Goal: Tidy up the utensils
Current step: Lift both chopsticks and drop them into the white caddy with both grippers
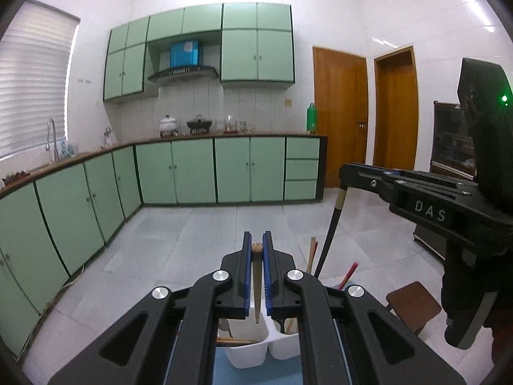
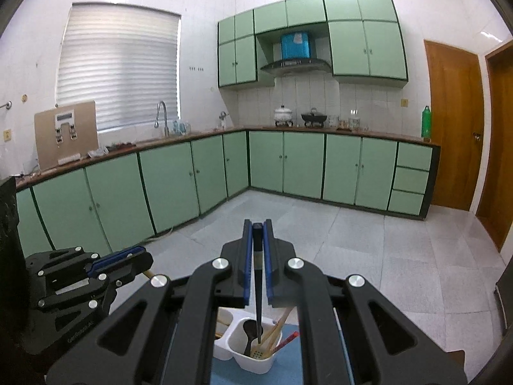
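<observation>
From your left wrist camera, a wide stretch of pale tiled floor [image 1: 224, 234] lies open ahead, running to green base cabinets [image 1: 179, 170] along the far wall and down the left side. Two wooden doors [image 1: 340, 115] stand at the far right. Your left gripper [image 1: 257, 247] is clenched on a brown wooden chopstick [image 1: 256, 285], which hangs point down between the blue pads. Its tip sits over the white divided utensil holder [image 1: 247, 349], directly below the jaws, on a blue mat [image 1: 266, 372]. More sticks lean in the holder's right compartment. To the right, level with you and well apart, your right gripper [image 1: 344, 173] holds a black chopstick [image 1: 330, 234] hanging down toward the holder. A small brown stool [image 1: 413, 304] stands at the lower right.

From your right wrist camera, open floor [image 2: 368, 243] spreads ahead and to the right, bounded by the same cabinets [image 2: 301, 166] and a counter [image 2: 179, 139] with a sink tap under a window blind. Your right gripper [image 2: 257, 231] is clamped on the black chopstick [image 2: 257, 276], its point reaching into the near compartment of the holder [image 2: 253, 361], beside a dark spoon [image 2: 248, 333] and wooden sticks. Your left gripper [image 2: 128, 255] sits at the lower left, jaws shut
</observation>
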